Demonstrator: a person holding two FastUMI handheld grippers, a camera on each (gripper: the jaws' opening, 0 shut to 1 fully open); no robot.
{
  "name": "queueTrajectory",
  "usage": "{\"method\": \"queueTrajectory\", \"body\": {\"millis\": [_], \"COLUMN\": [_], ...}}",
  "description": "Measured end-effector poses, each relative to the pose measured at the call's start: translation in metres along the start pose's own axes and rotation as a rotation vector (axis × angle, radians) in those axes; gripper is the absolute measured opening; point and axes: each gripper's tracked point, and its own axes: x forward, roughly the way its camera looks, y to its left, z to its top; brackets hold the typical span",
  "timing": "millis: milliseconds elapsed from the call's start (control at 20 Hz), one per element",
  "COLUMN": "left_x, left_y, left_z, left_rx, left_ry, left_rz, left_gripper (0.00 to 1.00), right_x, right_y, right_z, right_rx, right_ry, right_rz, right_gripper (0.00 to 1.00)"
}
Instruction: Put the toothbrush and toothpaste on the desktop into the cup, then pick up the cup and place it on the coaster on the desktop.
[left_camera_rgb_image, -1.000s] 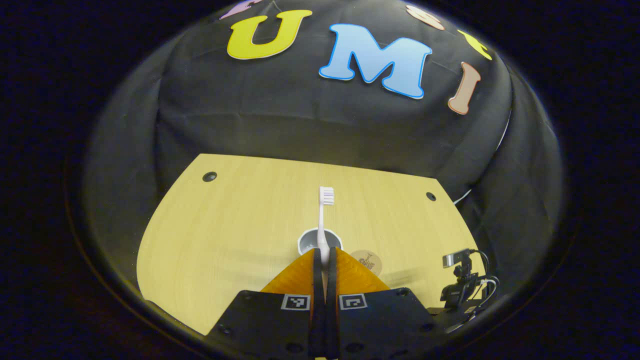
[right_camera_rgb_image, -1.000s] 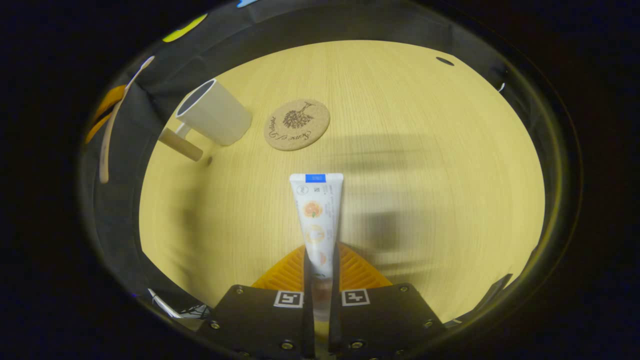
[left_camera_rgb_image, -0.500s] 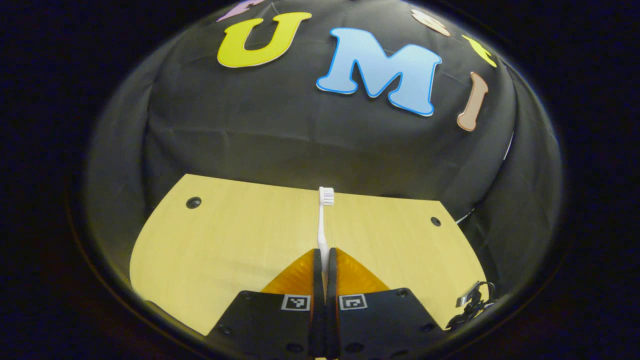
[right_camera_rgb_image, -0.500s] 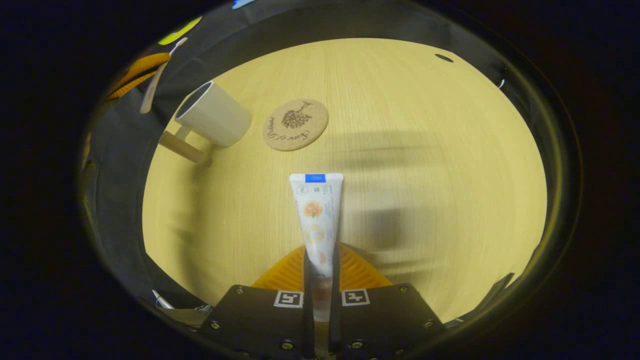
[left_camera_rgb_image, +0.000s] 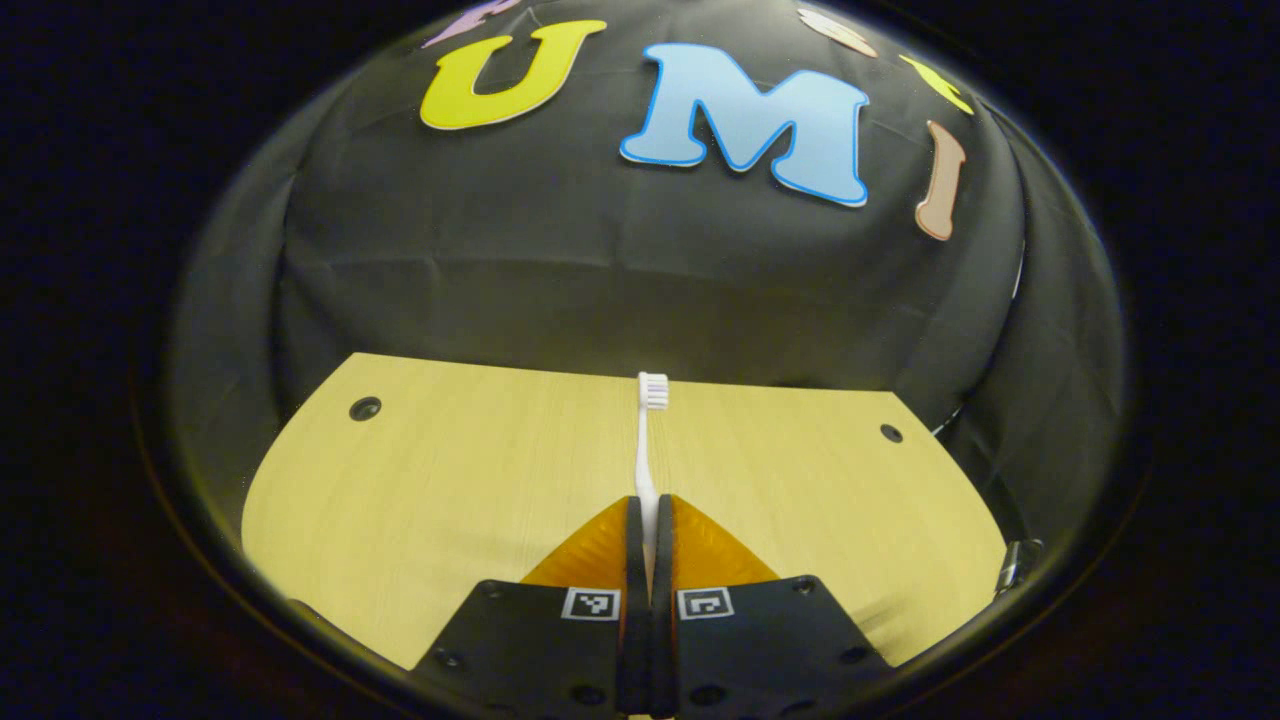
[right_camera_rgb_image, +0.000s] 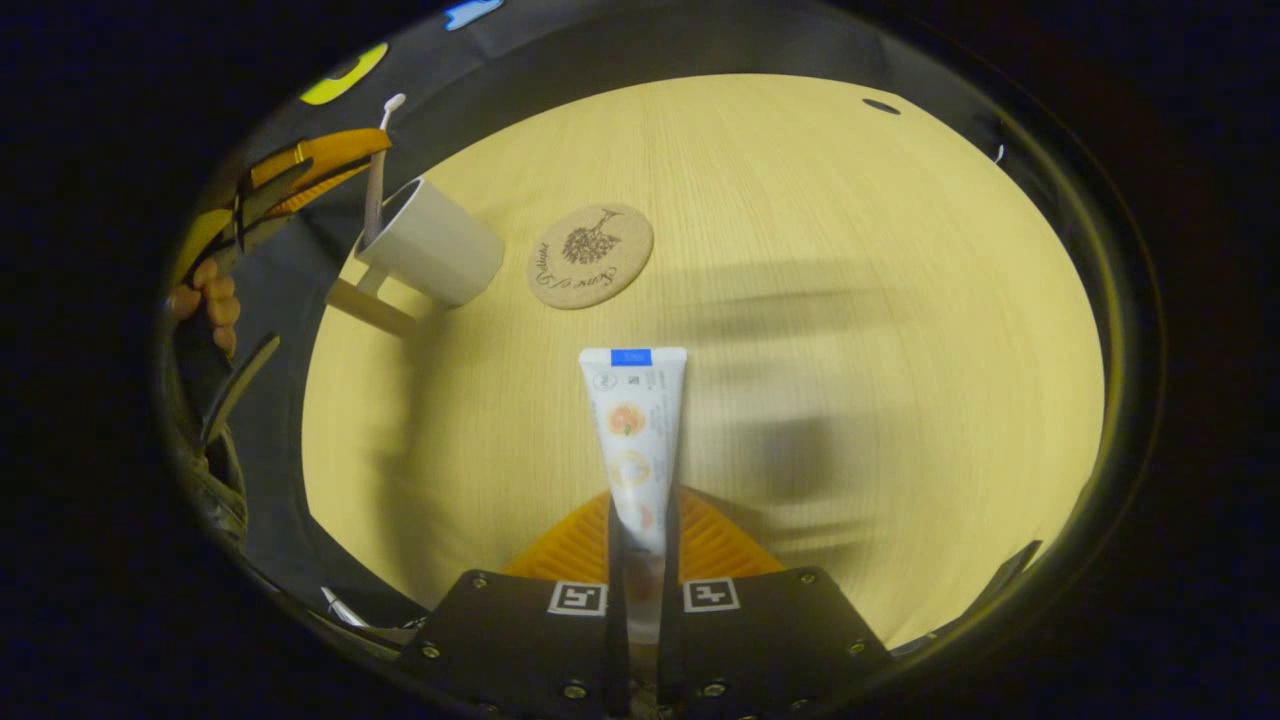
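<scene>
The left gripper (left_camera_rgb_image: 648, 520) is clamping the white toothbrush (left_camera_rgb_image: 647, 440) between its closed fingers, bristles pointing away; in the right gripper view its handle end is dipping into the white cup (right_camera_rgb_image: 432, 243) at the desktop's (right_camera_rgb_image: 820, 240) far left. The right gripper (right_camera_rgb_image: 640, 530) is pinching the toothpaste tube (right_camera_rgb_image: 634, 430) above the desktop, with the cork coaster (right_camera_rgb_image: 590, 256) lying just right of the cup.

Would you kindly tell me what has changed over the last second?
The left gripper has carried the toothbrush over to the cup; its lower end now dips at the rim. The right gripper stays shut on the toothpaste. Cup and coaster have not moved.
</scene>
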Motion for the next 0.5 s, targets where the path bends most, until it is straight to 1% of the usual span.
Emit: {"method": "queueTrajectory", "body": {"millis": [100, 200, 250, 300, 350, 400, 450, 500], "left_x": [0.000, 0.000, -0.001, -0.003, -0.005, -0.007, -0.007, -0.008], "left_y": [0.002, 0.002, 0.003, 0.003, 0.003, 0.002, 0.001, 0.002], "left_z": [-0.008, -0.013, -0.014, -0.015, -0.016, -0.017, -0.019, -0.022], "left_rx": [0.013, 0.010, 0.006, 0.000, -0.003, -0.005, -0.004, 0.001], "left_ry": [0.003, 0.011, 0.014, 0.013, 0.011, 0.012, 0.016, 0.017], "left_rz": [0.015, 0.019, 0.020, 0.020, 0.020, 0.013, 0.012, 0.010], "left_gripper": [0.07, 0.07, 0.14, 0.08, 0.14, 0.08, 0.12, 0.12], "right_x": [-0.003, -0.009, -0.017, -0.024, -0.030, -0.036, -0.044, -0.053], "right_y": [0.003, 0.008, 0.010, 0.014, 0.019, 0.026, 0.034, 0.042], "right_z": [0.006, 0.021, 0.030, 0.042, 0.057, 0.072, 0.089, 0.106], "right_rx": [0.010, 0.016, 0.014, 0.012, 0.011, 0.013, 0.014, 0.017], "right_ry": [-0.011, -0.044, -0.066, -0.094, -0.127, -0.166, -0.208, -0.252], "right_rz": [0.005, 0.017, 0.019, 0.022, 0.032, 0.046, 0.063, 0.082], "right_gripper": [0.13, 0.13, 0.13, 0.13, 0.13, 0.13, 0.13, 0.13]}}
